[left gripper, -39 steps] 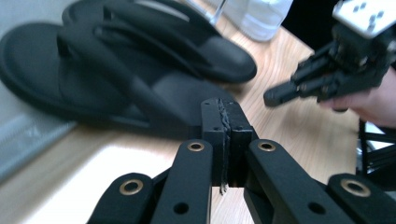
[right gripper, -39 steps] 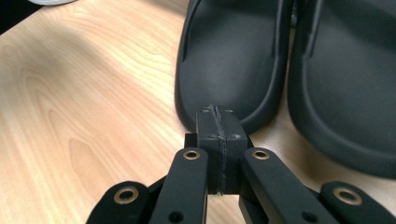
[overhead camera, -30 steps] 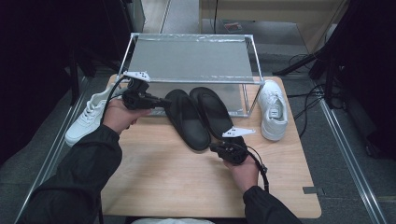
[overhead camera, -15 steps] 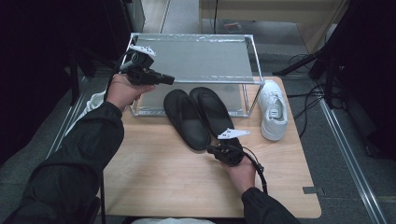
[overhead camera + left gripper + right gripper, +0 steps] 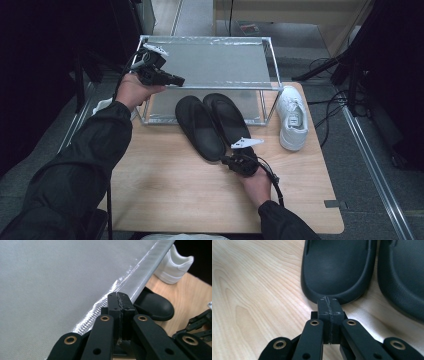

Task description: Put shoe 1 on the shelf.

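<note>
Two black slippers (image 5: 200, 127) (image 5: 230, 116) lie side by side on the wooden table (image 5: 165, 190), toes under a metal-framed rack (image 5: 215, 62) with a grey top. My left gripper (image 5: 179, 80) is shut and empty, held over the rack's front left corner; in the left gripper view its tips (image 5: 119, 296) point along the shelf's front rail (image 5: 150, 267). My right gripper (image 5: 223, 160) is shut and empty, low over the table. Its tips (image 5: 328, 300) sit right at the heel of the left slipper (image 5: 337, 270); whether they touch it is unclear.
A white sneaker (image 5: 292, 117) stands at the rack's right end. Another white sneaker (image 5: 102, 105) sits left of the rack, mostly behind my left arm. Cables run on the floor at the right (image 5: 330, 112). Bare wood spreads in front of the slippers.
My left gripper has risen from beside the left slipper and moved farther away, up to the rack's front left corner. The right gripper has barely shifted.
</note>
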